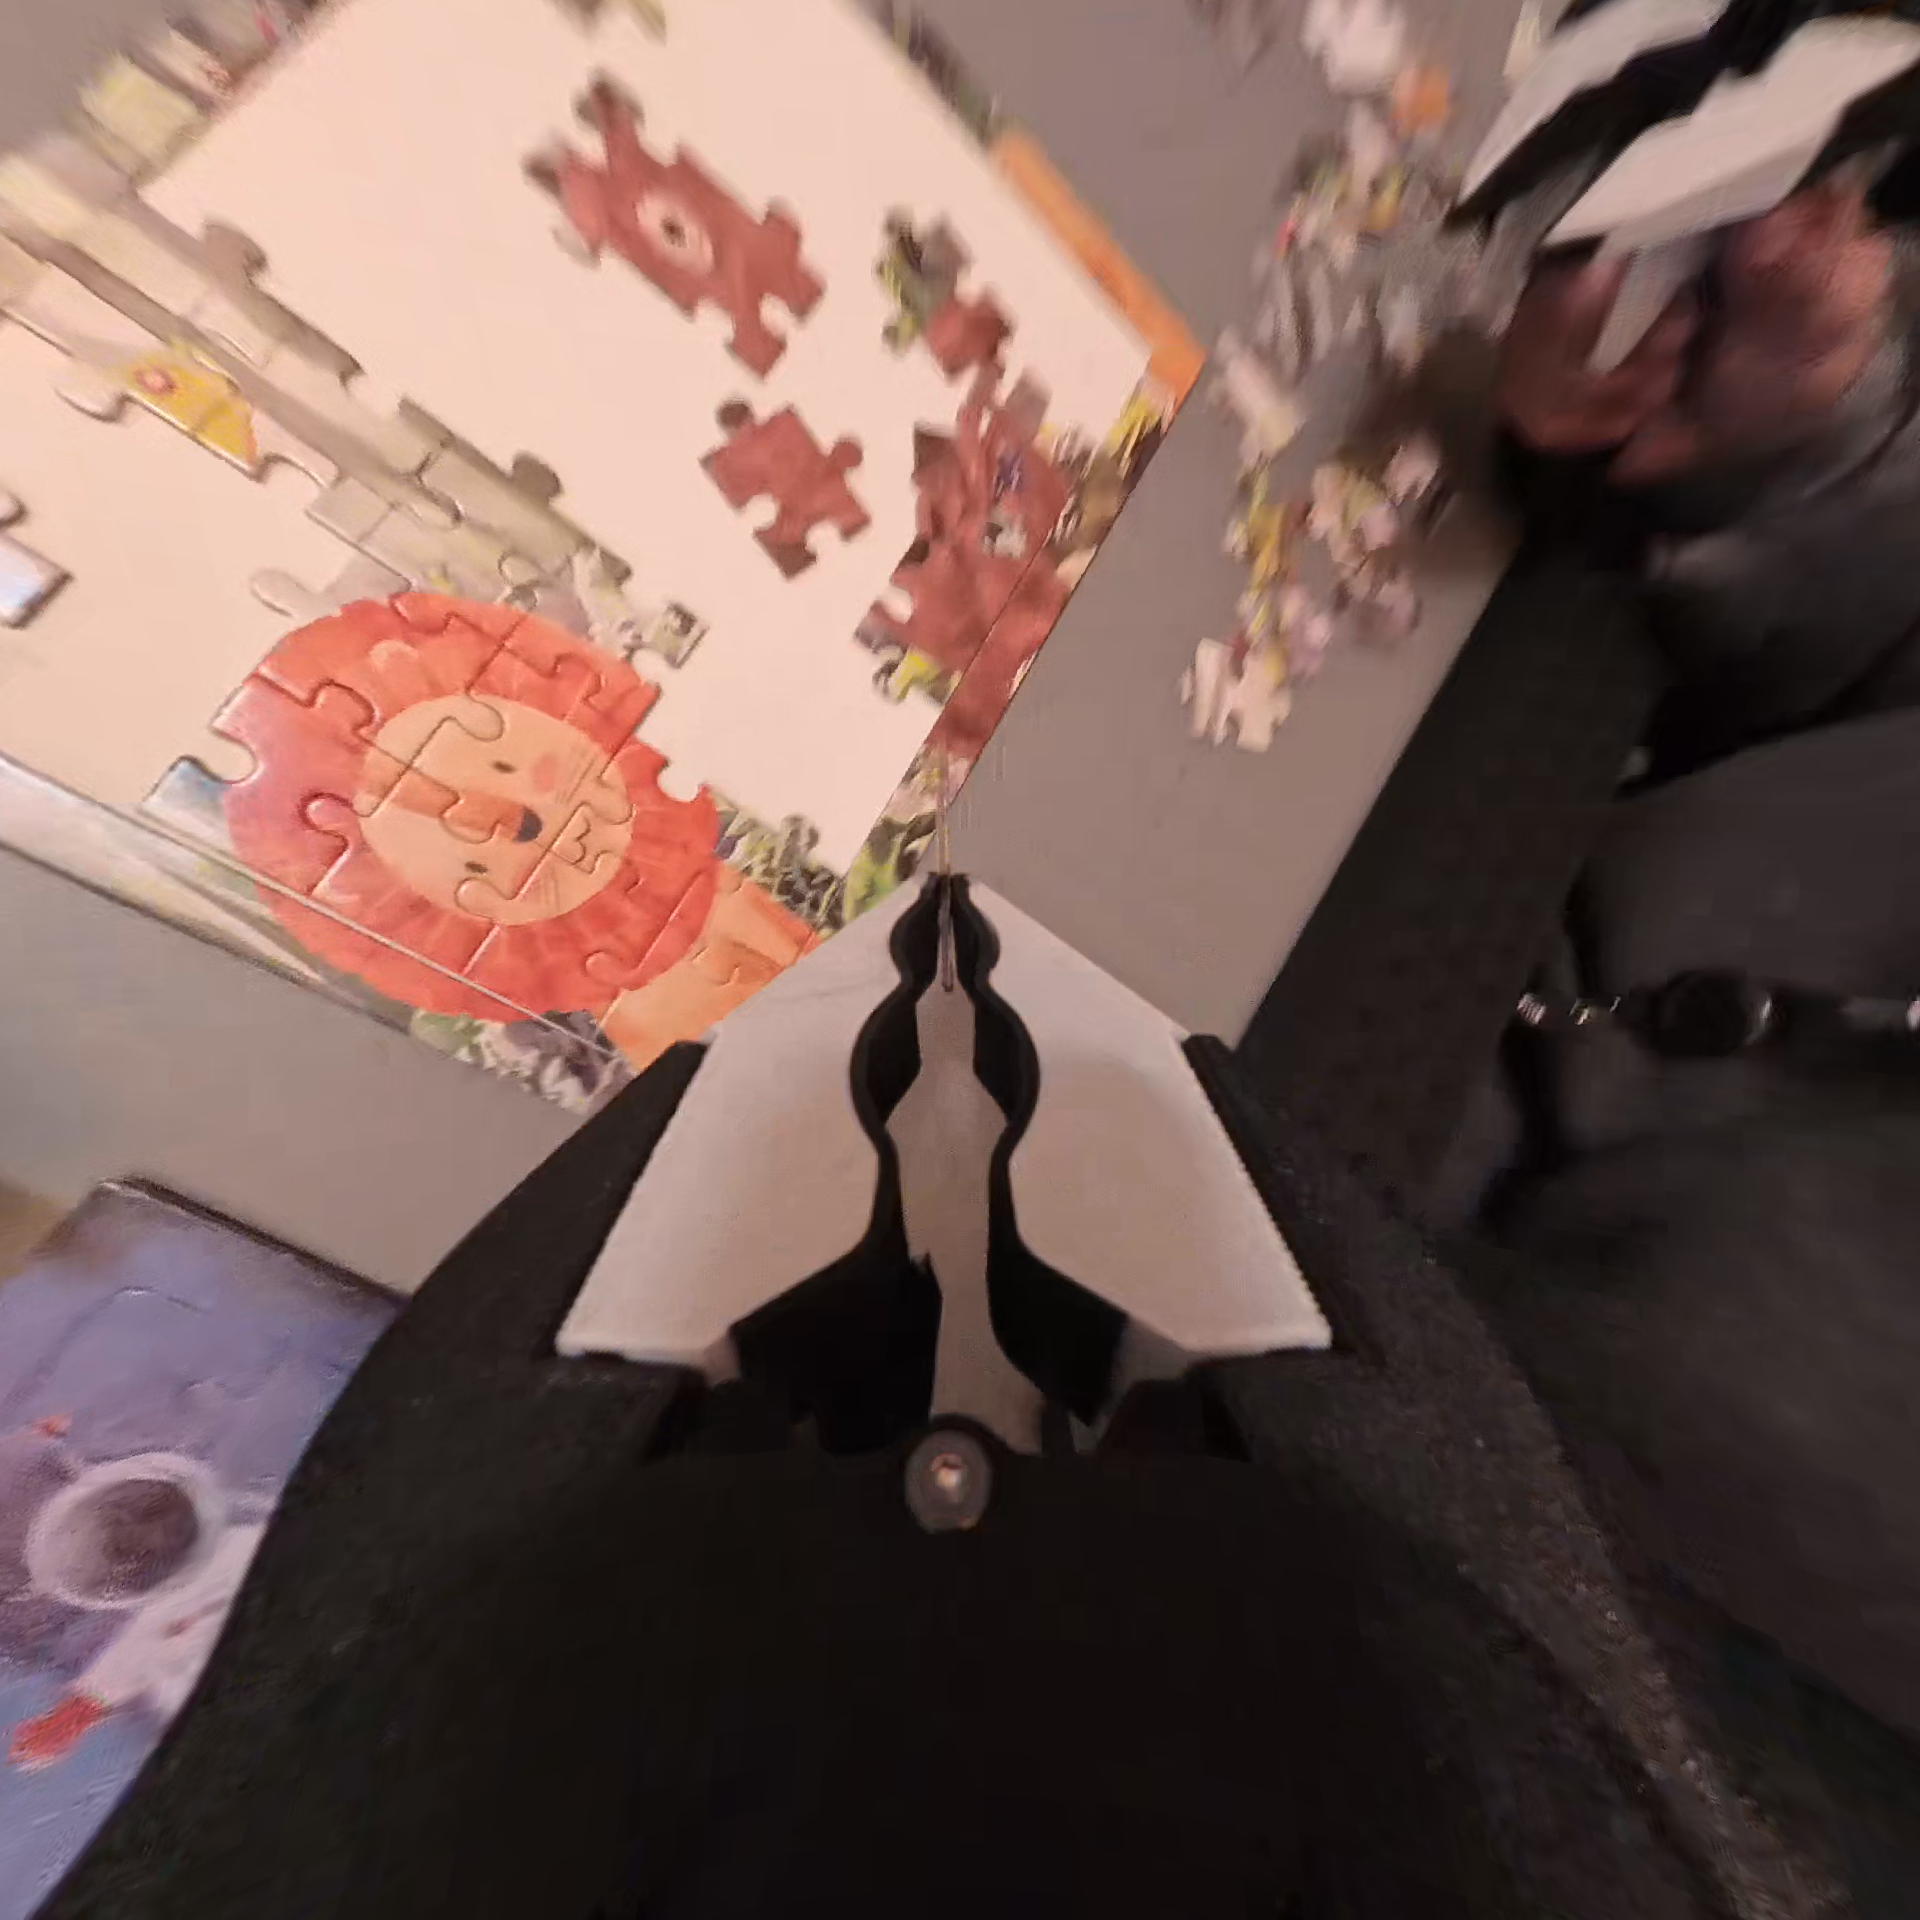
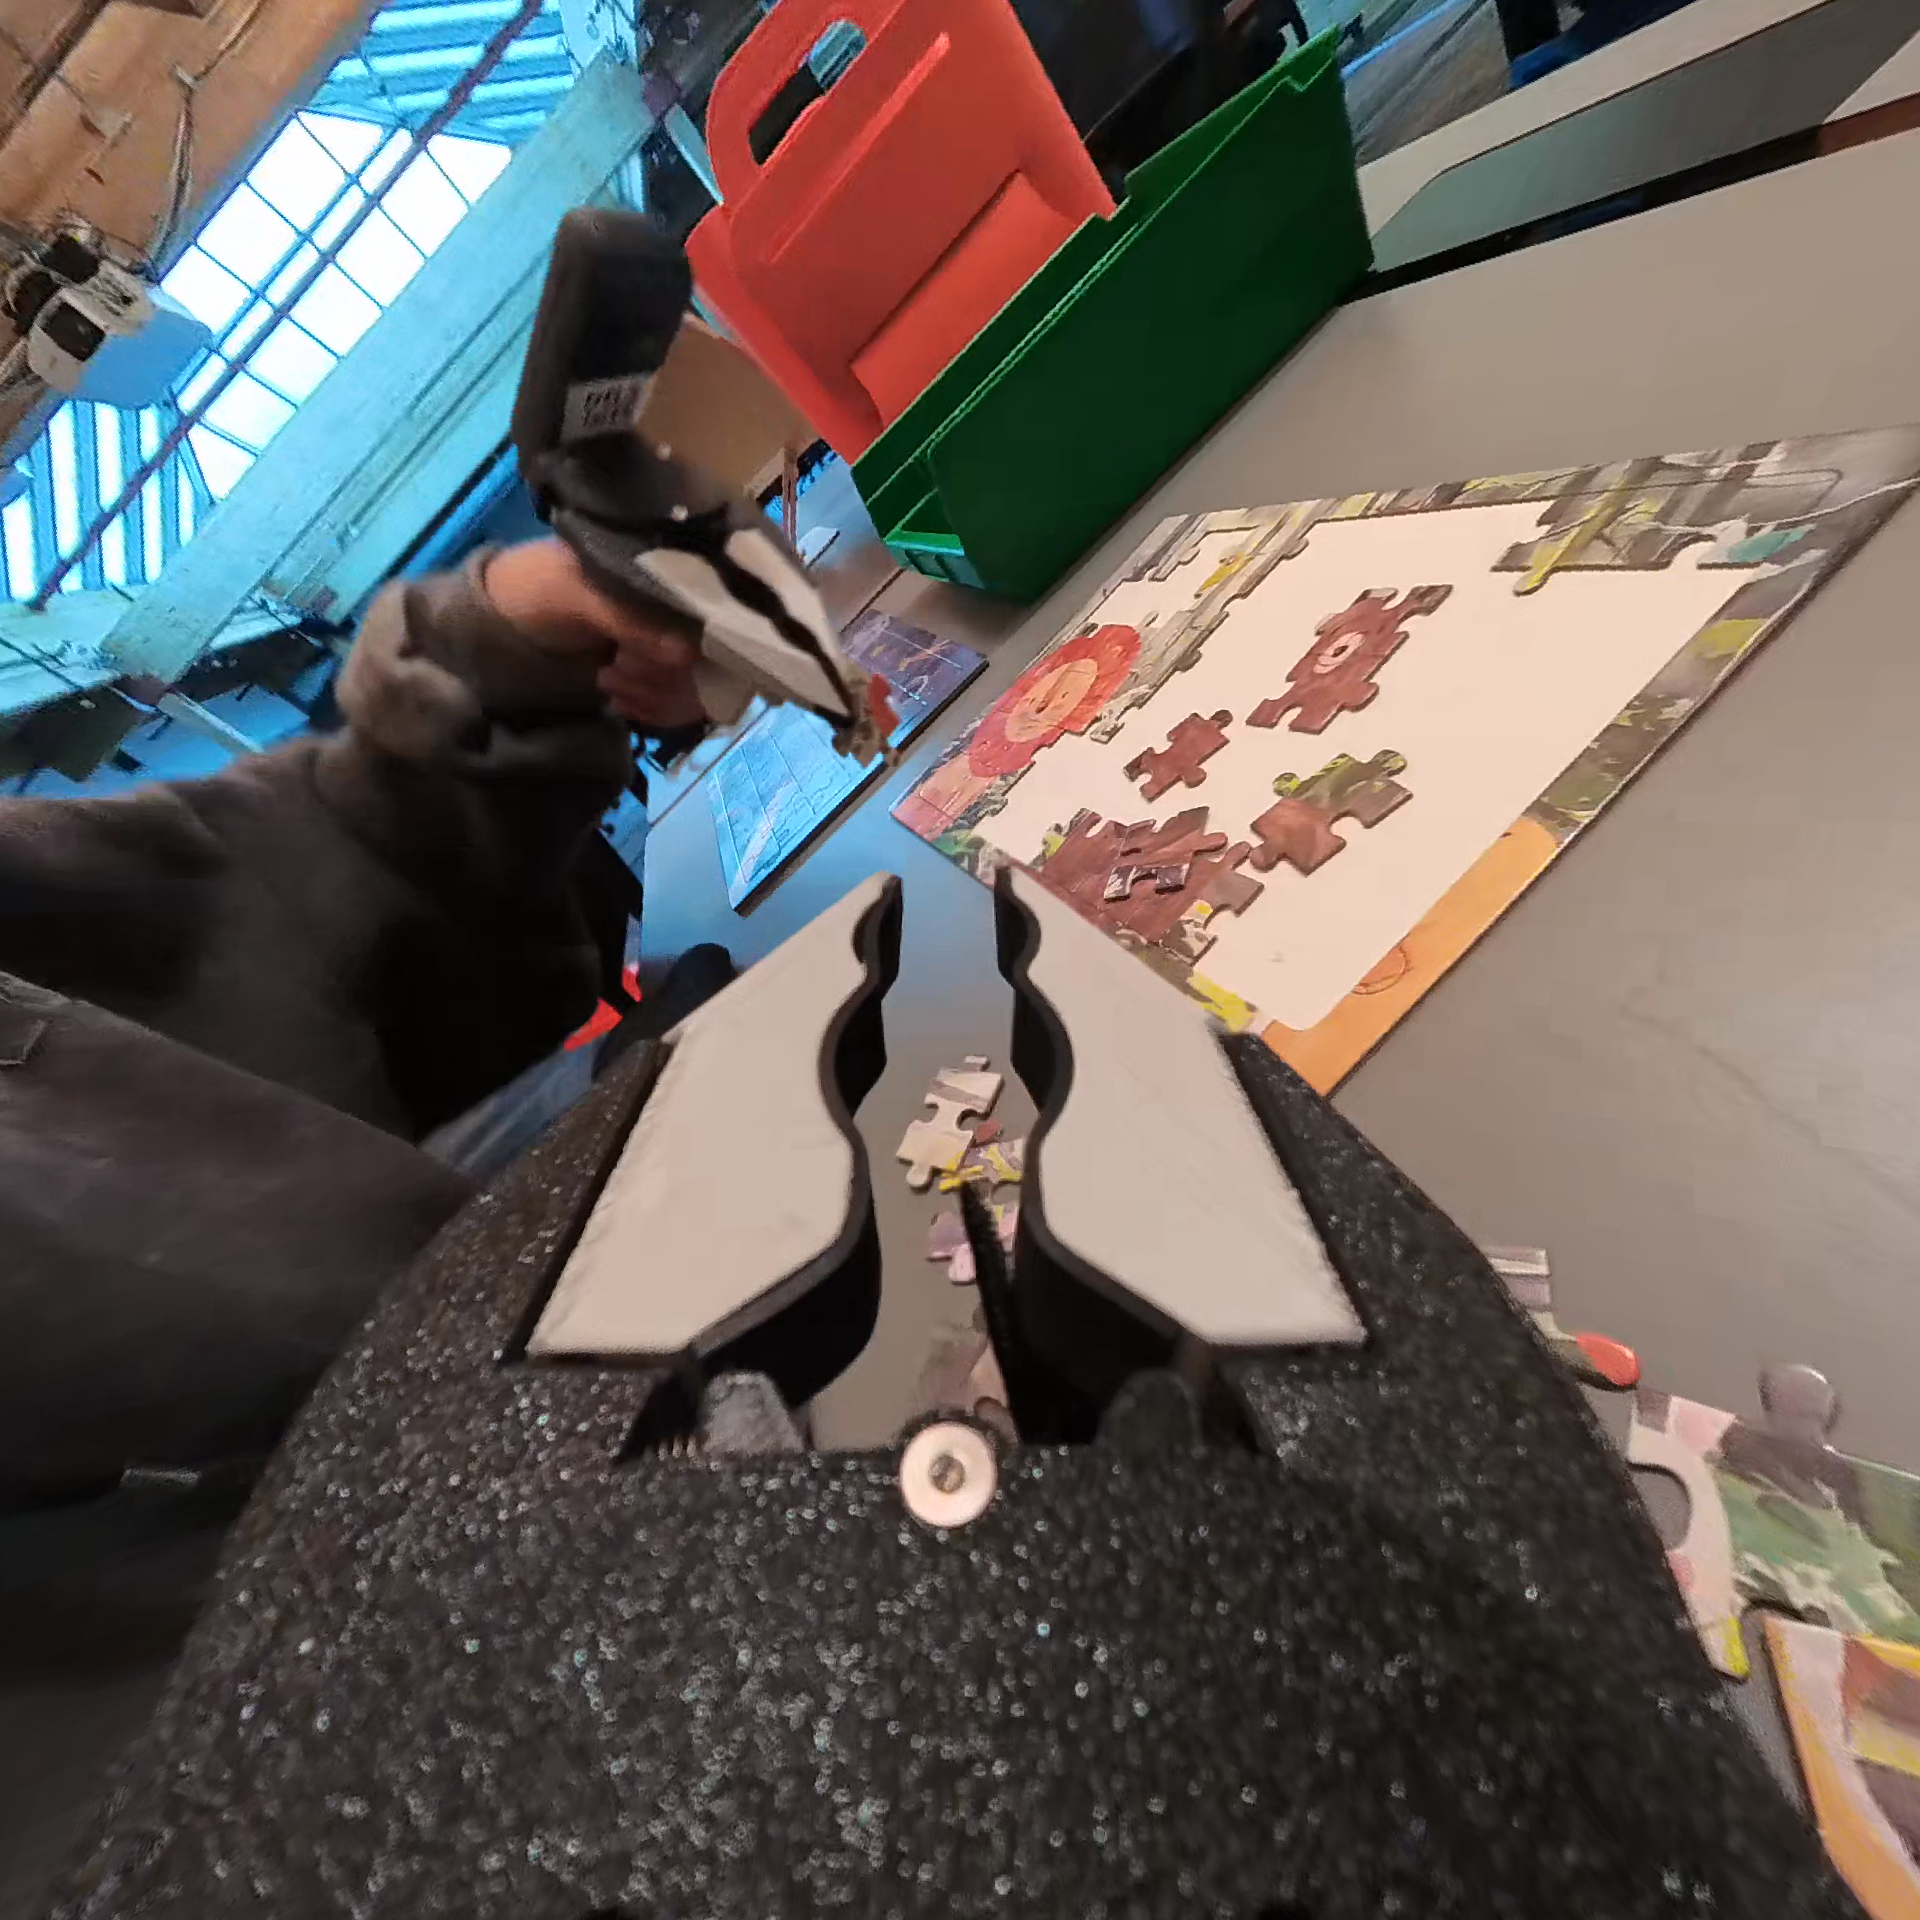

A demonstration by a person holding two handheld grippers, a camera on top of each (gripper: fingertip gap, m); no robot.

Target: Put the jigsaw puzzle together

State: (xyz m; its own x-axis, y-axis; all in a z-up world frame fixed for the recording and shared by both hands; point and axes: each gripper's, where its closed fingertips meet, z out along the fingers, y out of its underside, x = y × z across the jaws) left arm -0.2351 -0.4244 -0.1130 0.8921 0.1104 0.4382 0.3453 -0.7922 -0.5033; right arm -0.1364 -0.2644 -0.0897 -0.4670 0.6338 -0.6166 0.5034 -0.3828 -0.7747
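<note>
Left gripper (image 1: 948, 883) pinches a puzzle piece (image 2: 871, 717) edge-on — right gripper (image 2: 948, 883) gapes, empty.

— What do you have past the puzzle board?
— One green bin (image 2: 1122, 416), one red-orange carrier (image 2: 894, 218) standing inside it, both on your grey surface (image 2: 1662, 935).
— Near your left?
— One flat card with a space scene (image 1: 156, 1475), lying on the surface.

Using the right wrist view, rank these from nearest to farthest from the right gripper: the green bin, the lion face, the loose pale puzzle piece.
From the right gripper:
1. Loose pale puzzle piece, on the table below the gripper's fingers.
2. Lion face, at the puzzle board's left corner.
3. Green bin, behind the board.
</note>
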